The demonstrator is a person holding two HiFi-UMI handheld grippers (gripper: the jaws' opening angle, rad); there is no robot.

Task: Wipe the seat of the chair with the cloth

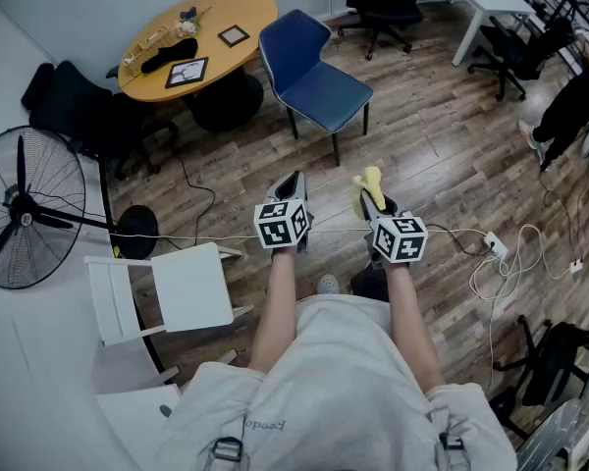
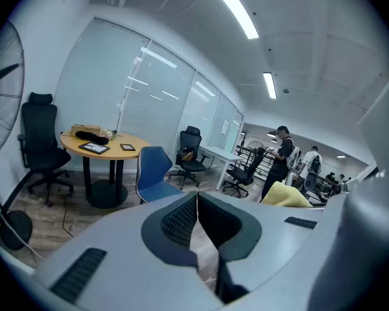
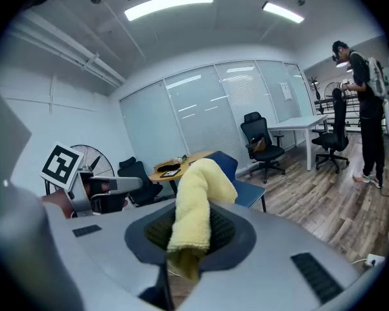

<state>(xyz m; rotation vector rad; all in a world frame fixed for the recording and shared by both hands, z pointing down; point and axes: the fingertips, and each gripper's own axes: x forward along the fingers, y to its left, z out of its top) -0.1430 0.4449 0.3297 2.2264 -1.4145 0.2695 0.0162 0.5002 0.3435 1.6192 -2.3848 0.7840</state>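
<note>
**Right hand-held gripper** — jaws clamped on a folded yellow cloth that stands up out of the pads, probably carried this way so it can be laid flat on the seat.

**Left hand-held gripper** — jaws closed together with nothing between them, held alongside as a spare.

The blue chair stands well apart at 12 o'clock, its seat bare.

**Surroundings:**
- round wooden counter at 11 o'clock
- pedestal fan at 9
- white chair at 8
- white cable looped on the floor at 3, a likely snag
</note>
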